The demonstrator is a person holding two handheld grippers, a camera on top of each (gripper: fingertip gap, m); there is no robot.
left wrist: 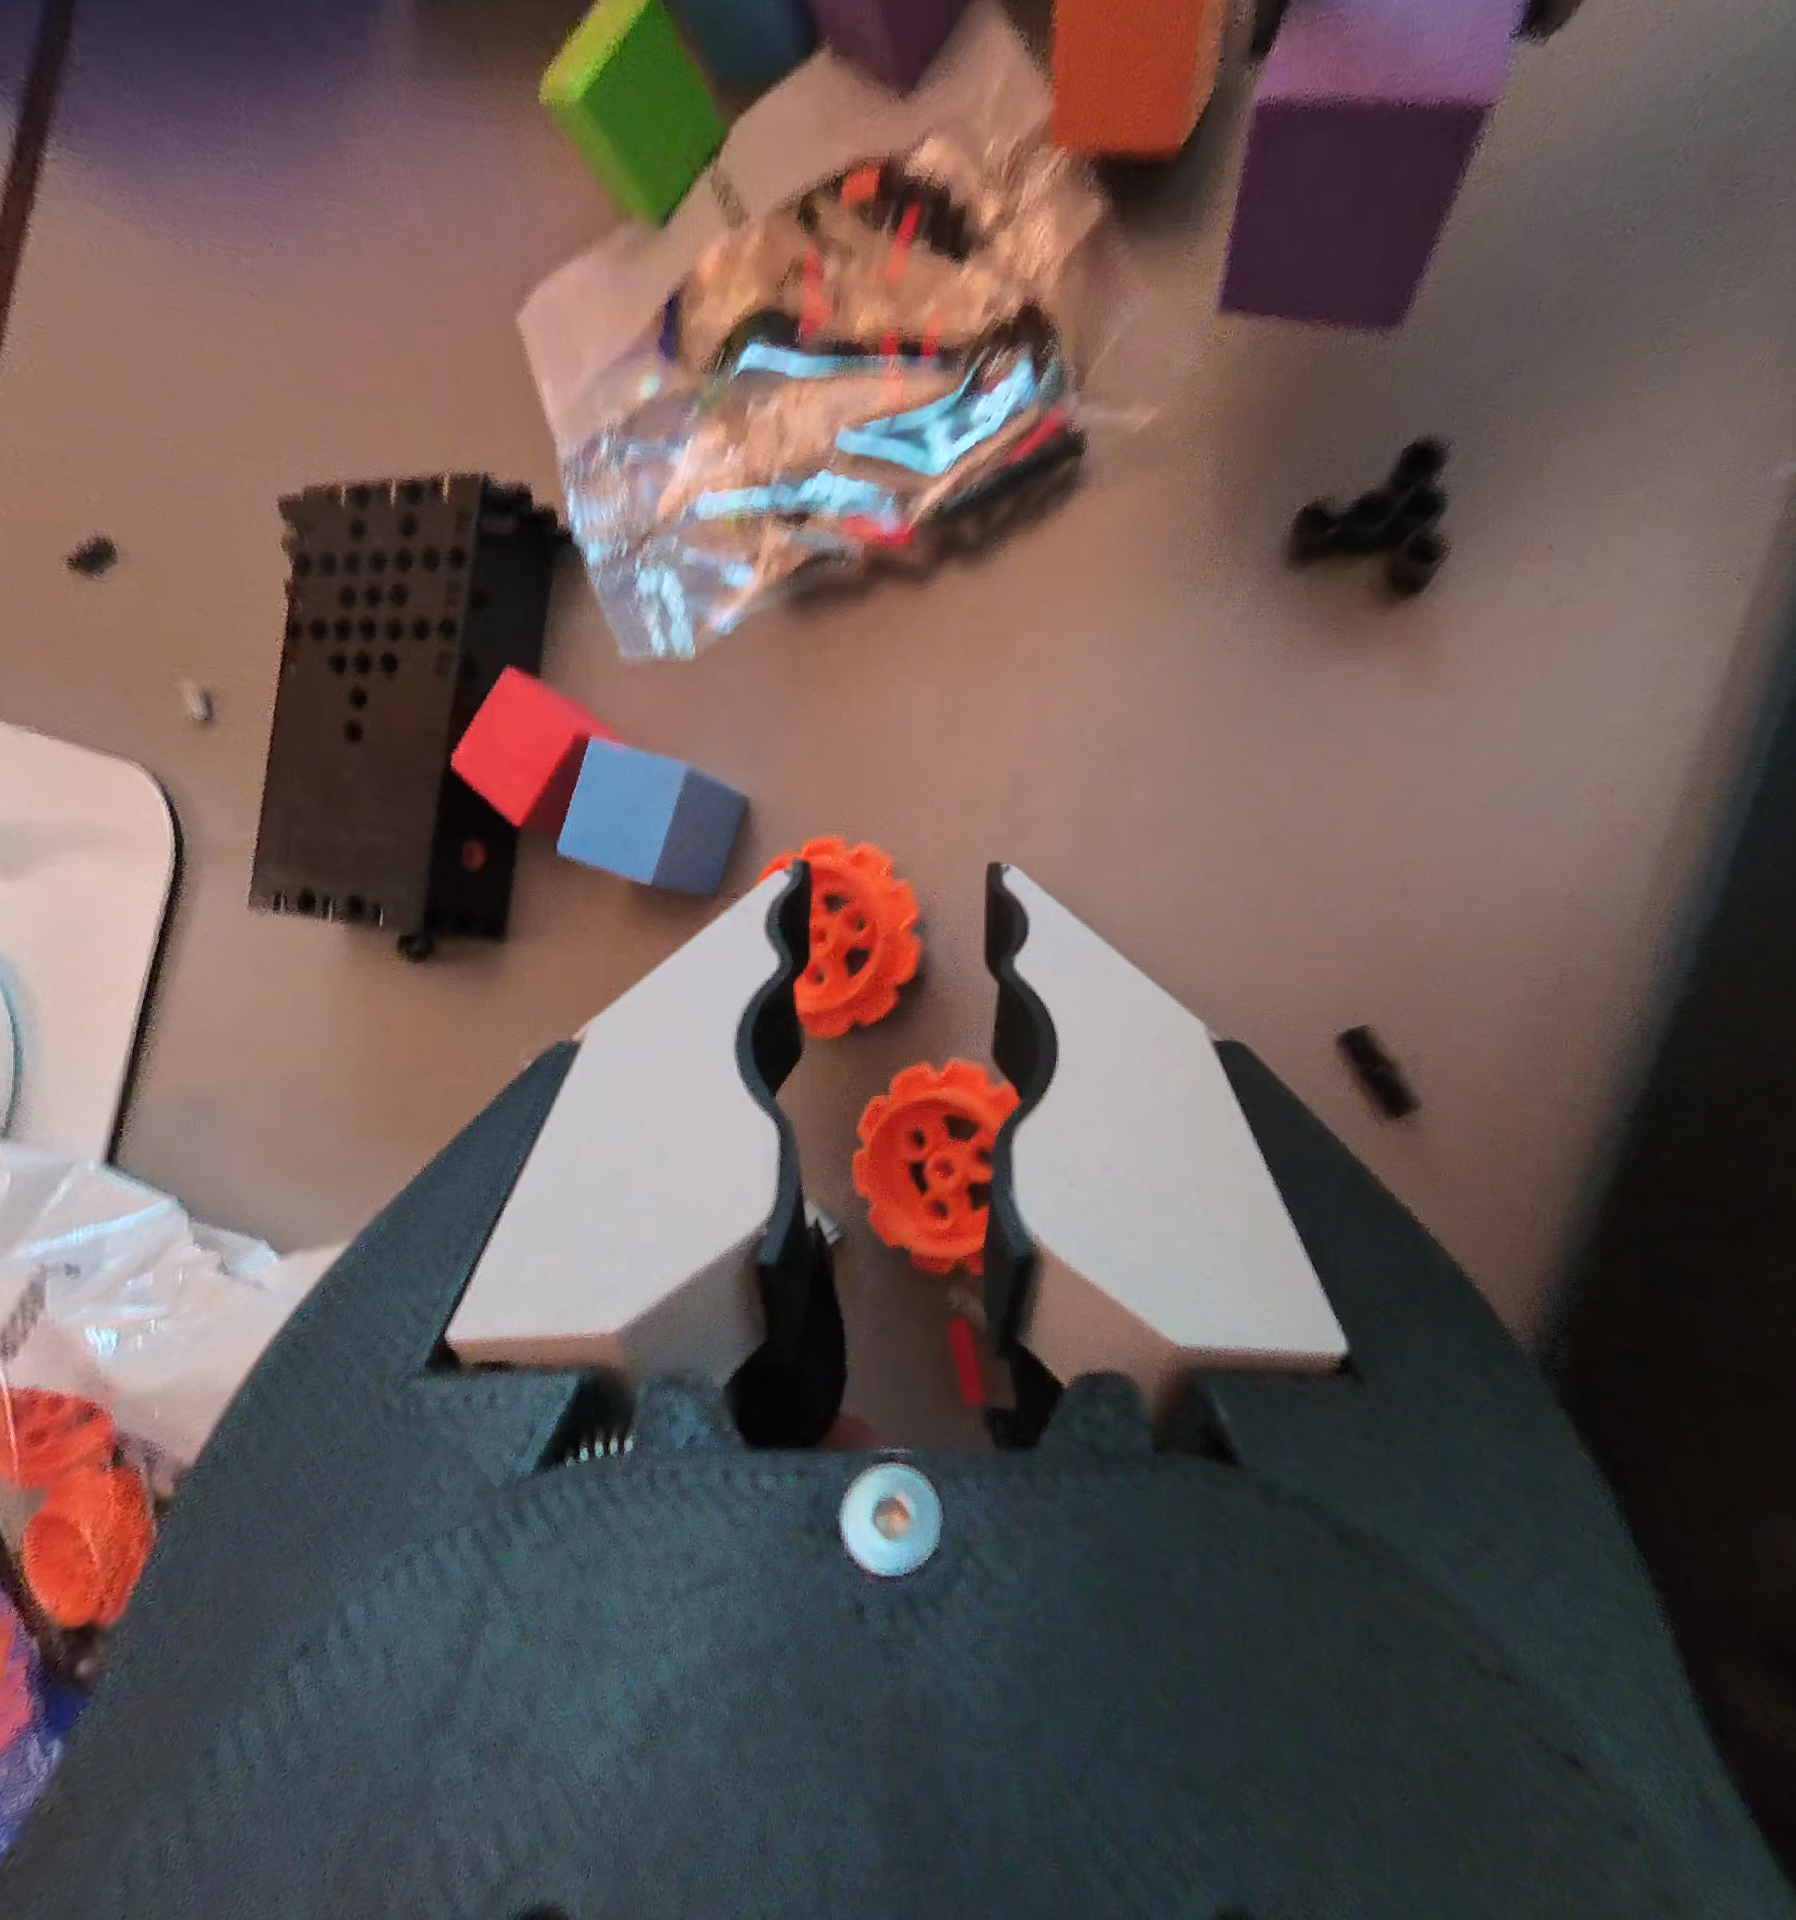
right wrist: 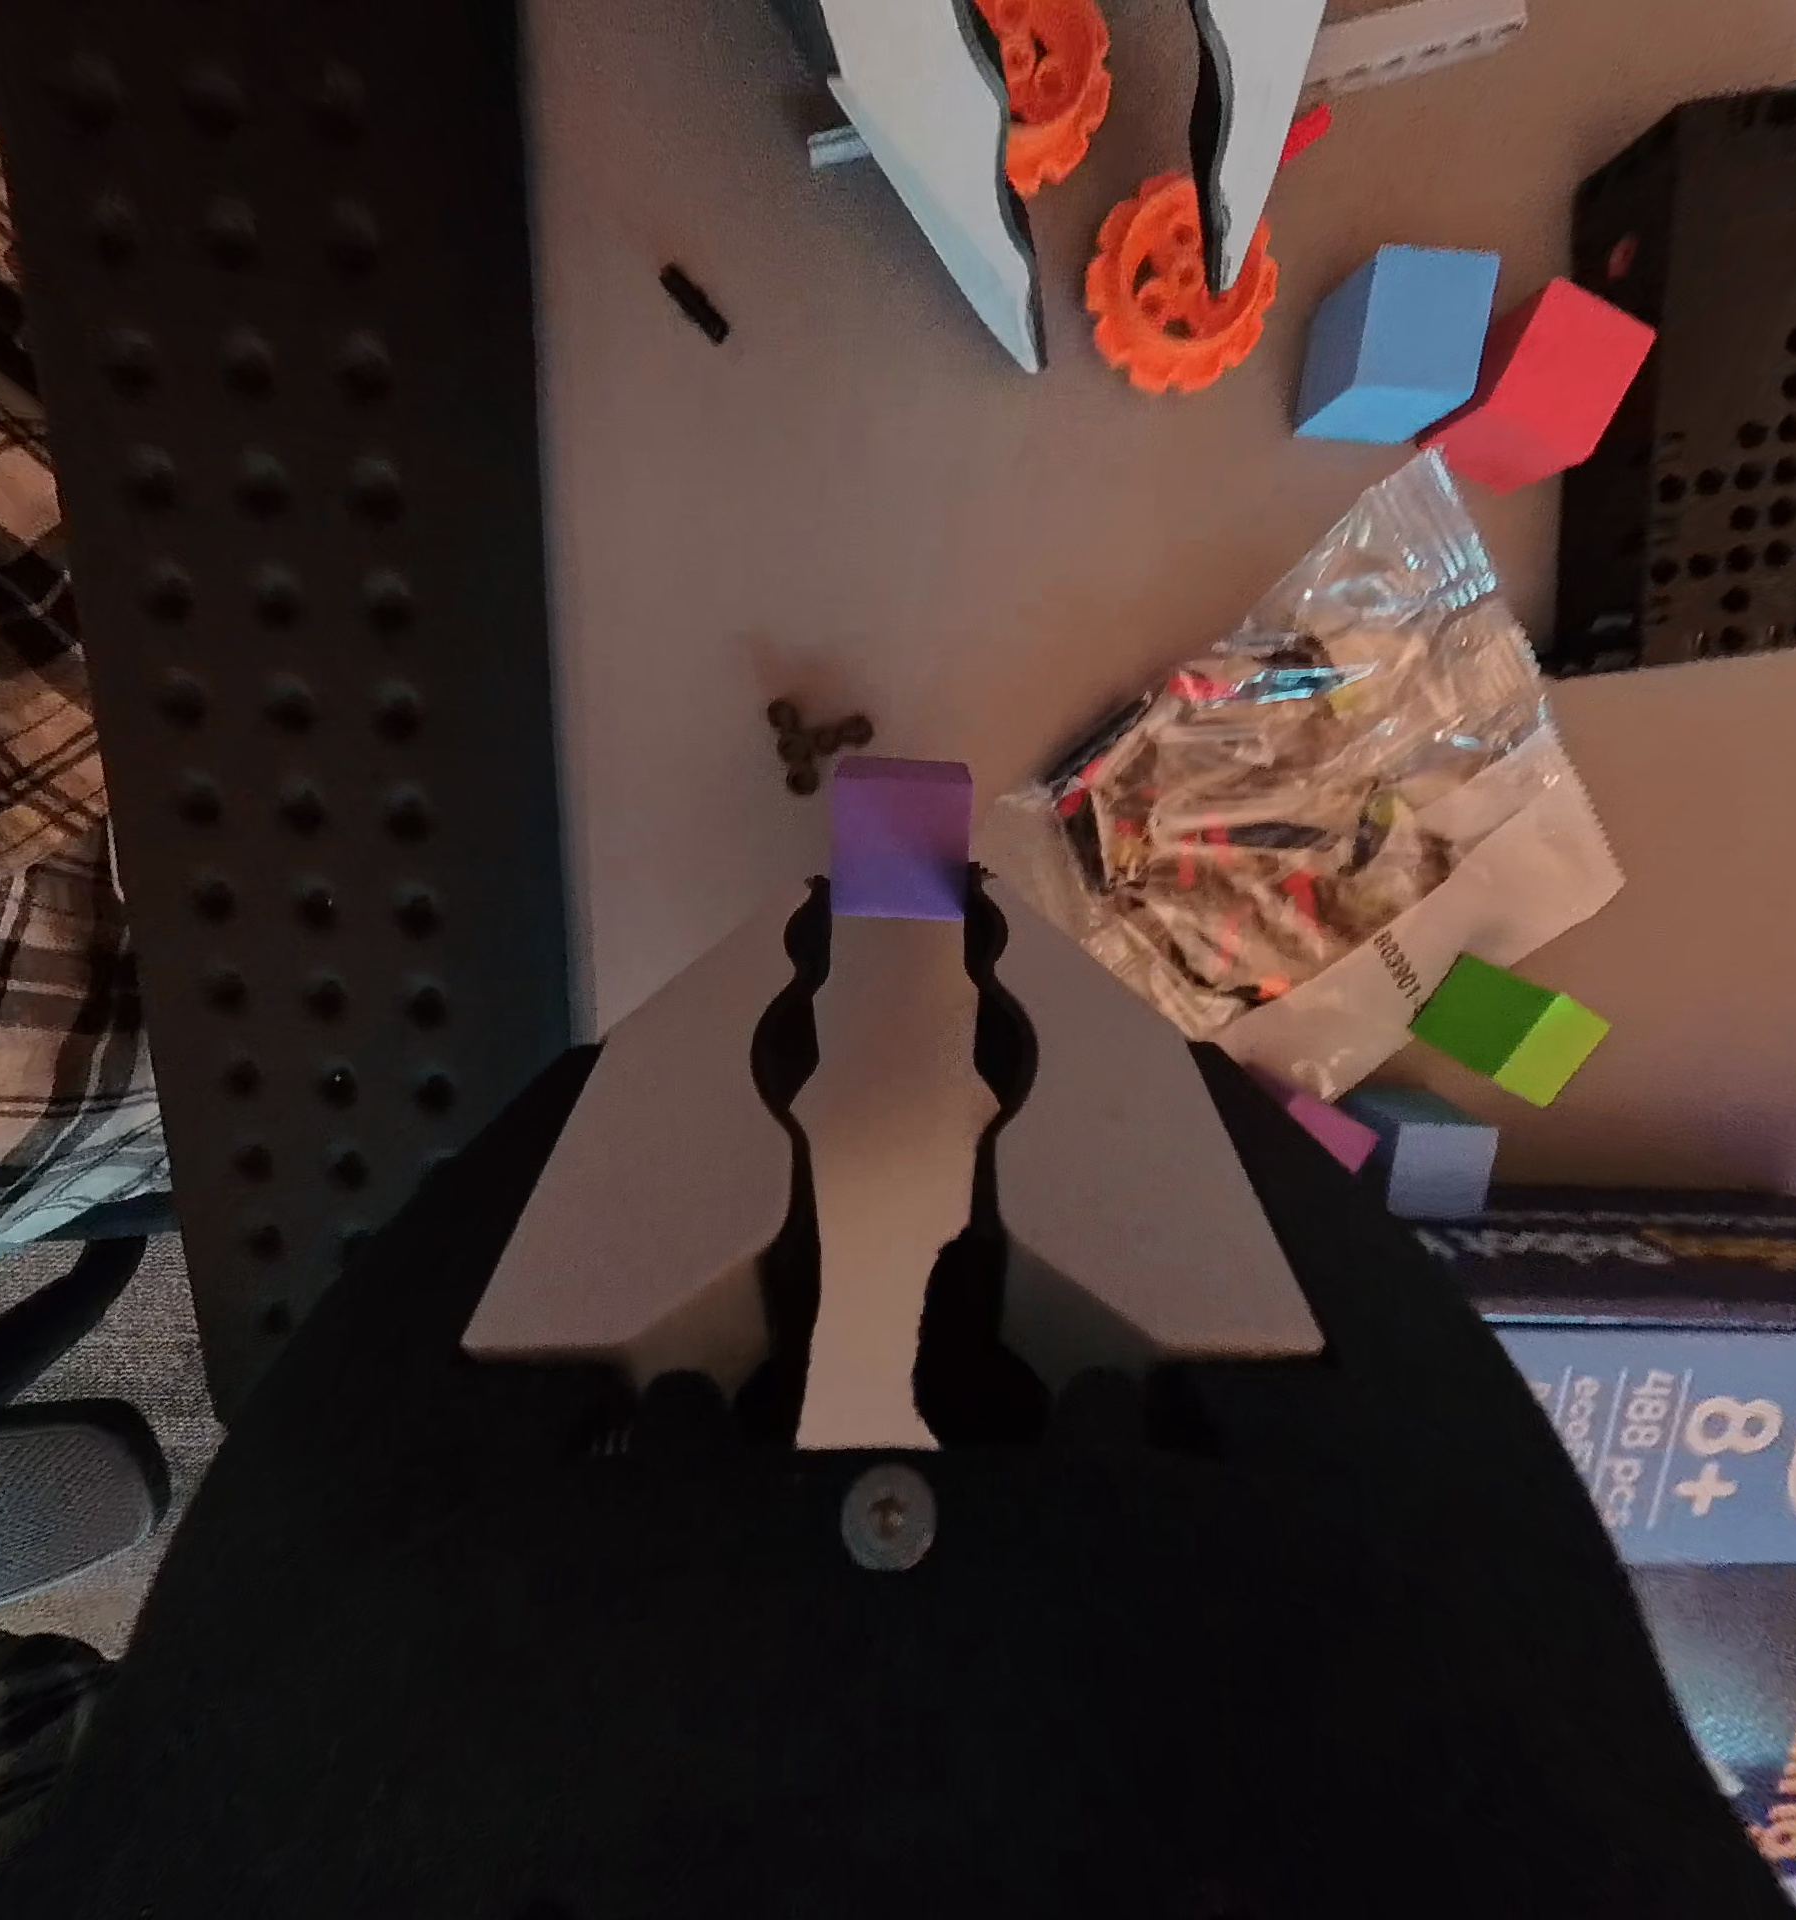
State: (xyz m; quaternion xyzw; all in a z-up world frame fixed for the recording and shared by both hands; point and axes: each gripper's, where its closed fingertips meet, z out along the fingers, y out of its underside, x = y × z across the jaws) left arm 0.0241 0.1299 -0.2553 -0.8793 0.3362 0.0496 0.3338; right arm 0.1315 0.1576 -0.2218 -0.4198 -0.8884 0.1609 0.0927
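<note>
Two orange plastic gear wheels [left wrist: 941,1164] lie under the left gripper [left wrist: 889,883], jaws apart, empty; right gripper [right wrist: 896,883] pinches a purple foam cube [right wrist: 899,836].

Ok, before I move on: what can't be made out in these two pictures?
- Left wrist view: the clear crinkled plastic bag is blurred; its small parts can't be told apart.
- Left wrist view: the nearer orange plastic gear wheel is partly hidden by a finger of the left gripper, so contact is unclear.
- Right wrist view: whether the right gripper clamps the purple cube or merely touches it.
- Right wrist view: the blue cardboard box is cut off by the edge.
</note>
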